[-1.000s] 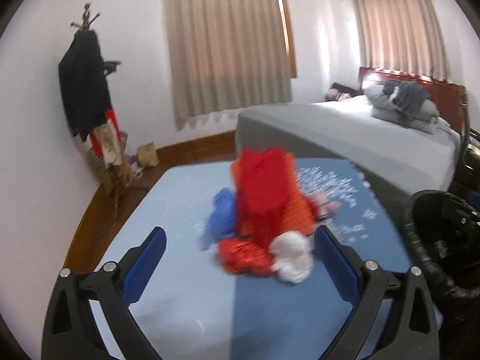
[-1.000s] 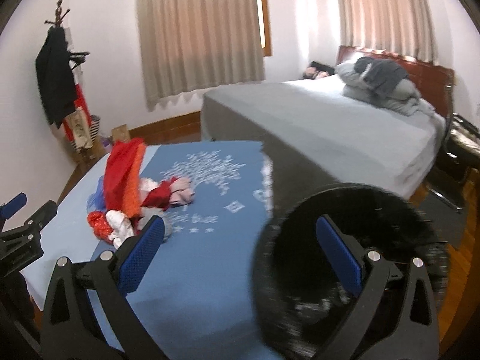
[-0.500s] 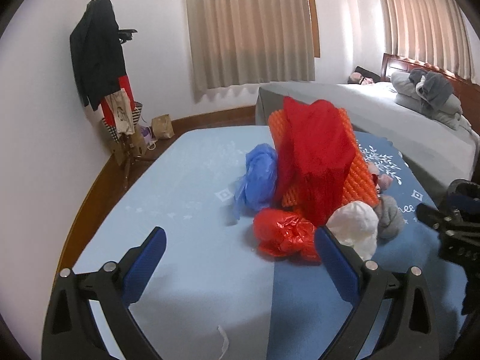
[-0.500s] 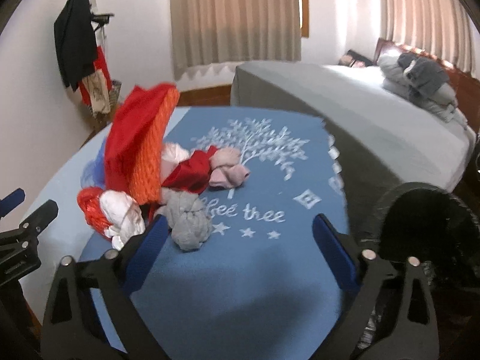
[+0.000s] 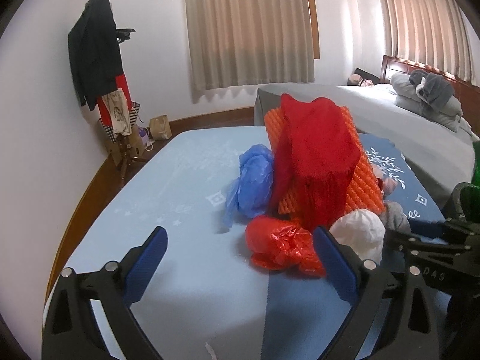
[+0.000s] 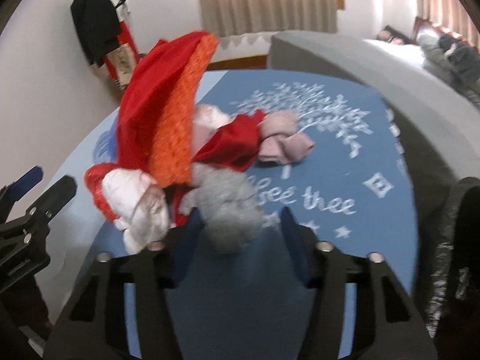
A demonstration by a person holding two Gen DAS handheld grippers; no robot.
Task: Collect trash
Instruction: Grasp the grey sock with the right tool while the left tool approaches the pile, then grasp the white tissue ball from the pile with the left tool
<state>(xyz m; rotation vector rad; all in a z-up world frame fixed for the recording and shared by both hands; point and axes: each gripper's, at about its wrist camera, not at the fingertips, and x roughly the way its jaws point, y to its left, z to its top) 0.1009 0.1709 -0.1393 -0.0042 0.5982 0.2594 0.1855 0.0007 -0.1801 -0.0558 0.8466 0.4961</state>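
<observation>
Both grippers have come closer to the trash pile since the earlier frames, and the right gripper (image 6: 237,225) has narrowed its jaws from wide apart to either side of the grey crumpled wad (image 6: 231,210); motion blur hides whether the pads actually press it. Left gripper (image 5: 240,258): jaws wide apart, holding nothing, its right finger just in front of the red plastic bag (image 5: 279,246) and beside the white crumpled wad (image 5: 360,237). Trash pile: on the blue printed cloth (image 5: 186,186) covering the near surface, around its middle. Contents, from the left wrist view: blue plastic bag (image 5: 252,186) at the left; orange ribbed foam sheet (image 5: 360,186) standing tilted, with a red mesh sack (image 5: 315,156) draped over it; red bag and white wad at the near edge. From the right wrist view: pink crumpled wad (image 6: 282,141) on the far right of the pile, red cloth piece (image 6: 237,147) touching it. Black bin bag (image 6: 456,240): at the right edge of that view. Surroundings: grey bed (image 5: 375,114) beyond the cloth, coat rack (image 5: 99,60) with dark garments at far left, beige curtains (image 5: 249,27).
</observation>
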